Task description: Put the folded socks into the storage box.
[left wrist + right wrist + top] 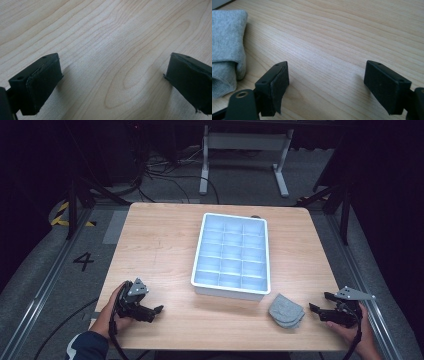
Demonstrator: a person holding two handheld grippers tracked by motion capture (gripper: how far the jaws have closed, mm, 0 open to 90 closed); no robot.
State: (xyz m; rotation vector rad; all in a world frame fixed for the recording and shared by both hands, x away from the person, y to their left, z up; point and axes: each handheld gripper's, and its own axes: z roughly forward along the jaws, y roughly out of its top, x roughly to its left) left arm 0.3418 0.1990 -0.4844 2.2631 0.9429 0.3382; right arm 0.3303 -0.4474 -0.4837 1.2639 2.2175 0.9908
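A light wooden table (pixel 160 245) seen from above, with a person's forearms coming in at the near edge. The left hand (pixel 114 312) holds the left gripper (pixel 152 312) low over the near left corner of the table. The right hand (pixel 361 332) holds the right gripper (pixel 320 307) at the near right corner, pointing left toward a folded grey cloth (pixel 286 310).

A white tray (pixel 231 291) divided into many small compartments sits in the middle of the table, slightly right of centre. The grey cloth lies just beside its near right corner, close to the tray but seemingly not touching it. The compartments look empty, though glare makes that hard to confirm.

The left gripper view adds what the high view cannot: its two black jaws stand wide apart with nothing between them, over bare wood grain. The right gripper view likewise shows its jaws spread wide and empty. At the left of that view, the cloth (pixel 225 47) appears close up as soft knit fabric, folded in layers, just beyond the left jaw and not touching it.

The high view alone shows the room: a dark space with grey floor, metal rails along both sides of the table, black cables trailing on the floor, a white frame (pixel 245 150) at the far side, and a number 4 (pixel 83 261) marked on the floor at left.
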